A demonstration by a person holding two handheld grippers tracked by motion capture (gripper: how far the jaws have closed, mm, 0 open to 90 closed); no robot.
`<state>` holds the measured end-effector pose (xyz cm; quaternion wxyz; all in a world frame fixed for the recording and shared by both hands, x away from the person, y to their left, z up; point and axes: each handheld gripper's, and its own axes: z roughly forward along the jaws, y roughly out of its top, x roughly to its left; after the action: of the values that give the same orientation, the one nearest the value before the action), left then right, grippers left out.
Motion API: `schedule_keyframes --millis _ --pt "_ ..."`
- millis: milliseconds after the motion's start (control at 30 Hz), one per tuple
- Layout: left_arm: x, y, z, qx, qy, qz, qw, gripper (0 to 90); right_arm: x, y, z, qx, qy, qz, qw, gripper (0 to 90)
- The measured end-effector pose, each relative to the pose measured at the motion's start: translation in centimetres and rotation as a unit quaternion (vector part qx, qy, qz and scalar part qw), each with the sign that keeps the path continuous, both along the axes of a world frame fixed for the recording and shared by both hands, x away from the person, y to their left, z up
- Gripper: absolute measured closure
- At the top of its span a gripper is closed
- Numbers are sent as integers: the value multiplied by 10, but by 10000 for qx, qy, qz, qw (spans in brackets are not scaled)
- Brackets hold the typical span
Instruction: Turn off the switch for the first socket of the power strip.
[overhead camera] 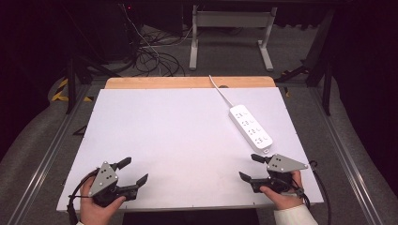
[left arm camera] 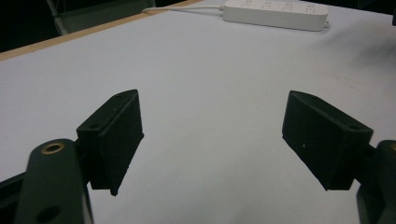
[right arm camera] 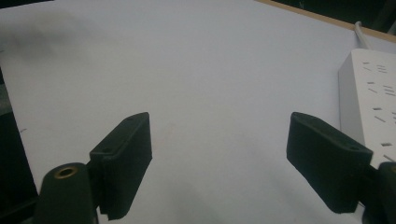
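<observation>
One power strip (overhead camera: 250,126) lies on the white tabletop (overhead camera: 178,140), toward its right side, running slantwise with its near end just ahead of the right tool (overhead camera: 248,167) and apart from it. Its white cord (overhead camera: 219,91) leaves the far end and runs off over the back edge. The strip shows four rows of sockets.

It looks like a rigid plastic bar, light enough for one tool, with smooth, probably slippery sides, so a pinch across the narrow width near the middle should balance it best. A hold at one end would likely let it swing. The cord is limp and would drag behind, pulling the far end back if the strip is carried toward the person.

Two tools are in play, one in each hand, both low over the near edge of the tabletop. The left tool (overhead camera: 135,169) sits well apart from the strip, its jaws spread wide with nothing between them. The right tool has its jaws spread wide too, over bare tabletop, with the strip just off to one side in its own view (right arm camera: 373,98).
</observation>
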<state>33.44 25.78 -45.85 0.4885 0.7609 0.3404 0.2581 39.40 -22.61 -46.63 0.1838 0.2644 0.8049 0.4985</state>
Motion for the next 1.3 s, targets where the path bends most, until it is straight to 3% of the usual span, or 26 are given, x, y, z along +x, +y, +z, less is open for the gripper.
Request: schedule_keyframes --millis 733,1000,1300 --pt "-1 -1 1 108 -24 69 9999 211 1 1 2 -87 46 34 9999 229" --pt "3 1 3 45 158 105 9998 218 4 3 11 -98 85 85 9999 249" --pt "2 2 3 71 145 127 9998 217 13 5 21 -164 112 68 9998 255"
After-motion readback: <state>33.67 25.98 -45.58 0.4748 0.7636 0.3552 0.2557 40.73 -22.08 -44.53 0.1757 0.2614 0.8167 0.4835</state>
